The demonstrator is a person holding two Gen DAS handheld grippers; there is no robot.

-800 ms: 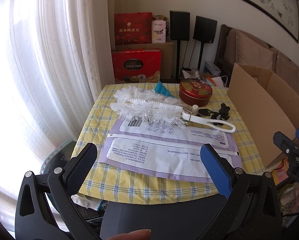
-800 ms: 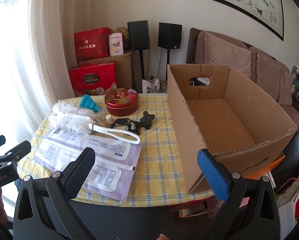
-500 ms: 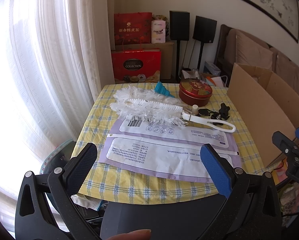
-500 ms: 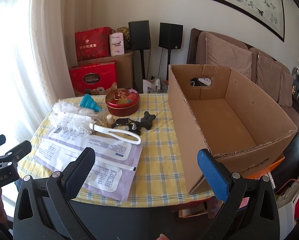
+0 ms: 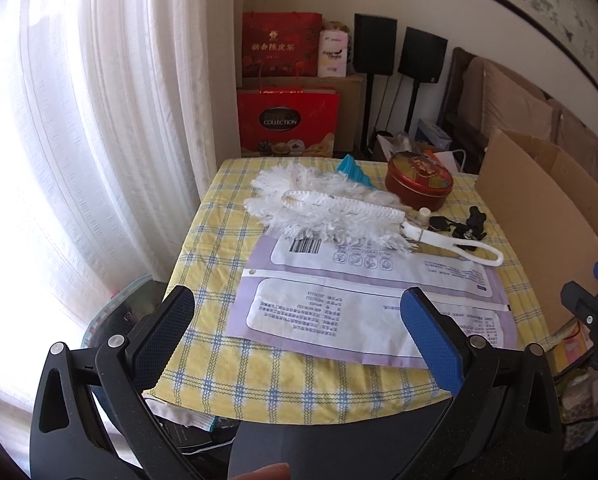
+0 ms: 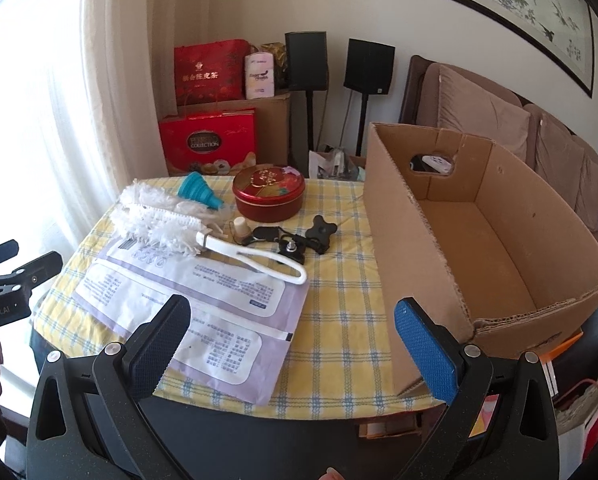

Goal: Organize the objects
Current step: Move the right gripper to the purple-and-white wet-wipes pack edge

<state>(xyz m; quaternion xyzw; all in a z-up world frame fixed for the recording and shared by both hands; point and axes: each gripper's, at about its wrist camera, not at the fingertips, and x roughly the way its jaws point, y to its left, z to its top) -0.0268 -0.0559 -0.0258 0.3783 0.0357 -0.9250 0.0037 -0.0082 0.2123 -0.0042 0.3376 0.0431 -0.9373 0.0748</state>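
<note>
cardboard box (image 6: pixel 495 240) sits empty at the table's right, seemingly to receive the duster (image 6: pixel 167 224), tin (image 6: pixel 269 194) and purple mailers (image 6: pixel 203 312) beside it, while left gripper (image 5: pixel 299 316) and right gripper (image 6: pixel 287 324) hover wide open, holding nothing.

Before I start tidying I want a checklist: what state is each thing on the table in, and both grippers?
Cardboard box: open, empty.
Red tin: lid on.
Blue funnel: collapsed, on its side.
White duster: flat, handle over a mailer.
Two mailers: flat, overlapping.
Left gripper: open, empty.
Right gripper: open, empty.
</note>
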